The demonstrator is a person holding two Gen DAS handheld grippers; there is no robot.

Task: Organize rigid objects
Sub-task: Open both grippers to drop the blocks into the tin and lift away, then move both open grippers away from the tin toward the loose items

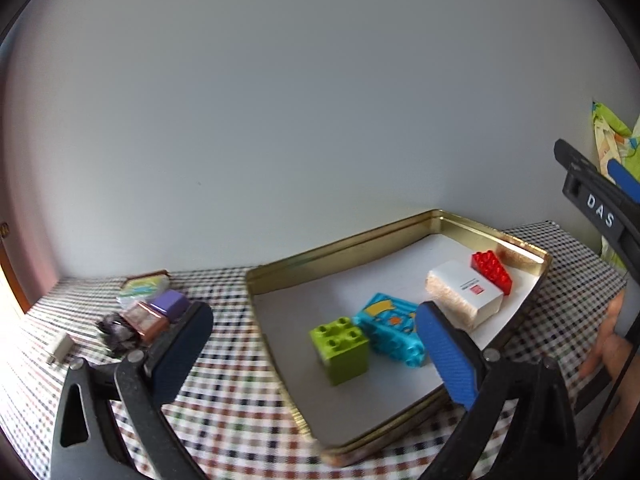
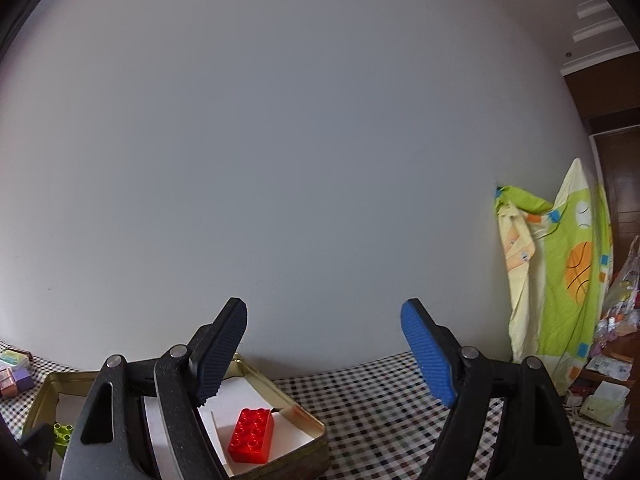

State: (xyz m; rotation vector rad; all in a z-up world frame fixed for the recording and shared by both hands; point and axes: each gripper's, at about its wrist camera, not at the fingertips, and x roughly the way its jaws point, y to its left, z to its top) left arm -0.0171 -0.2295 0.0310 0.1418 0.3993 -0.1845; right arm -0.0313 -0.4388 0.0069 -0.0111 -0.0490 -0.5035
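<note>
A gold tin tray (image 1: 340, 252) lies on the checkered table. In it sit a green brick (image 1: 340, 346), a turquoise printed brick (image 1: 394, 330), a white box with a sponge-like side (image 1: 464, 292) and a red brick (image 1: 492, 272). My left gripper (image 1: 316, 354) is open and empty, hovering above the tray's near-left part. My right gripper (image 2: 324, 354) is open and empty, raised above the tray's right end; the red brick (image 2: 252, 434) and the tray rim (image 2: 304, 410) show below it. The right gripper also shows at the left wrist view's right edge (image 1: 592, 196).
Left of the tray lie a purple block (image 1: 172, 302), a copper-coloured box (image 1: 146, 318), a pastel packet (image 1: 142, 286), a dark fuzzy thing (image 1: 116, 330) and a white plug (image 1: 60, 346). A green patterned cloth (image 2: 560, 264) hangs at the right, against the grey wall.
</note>
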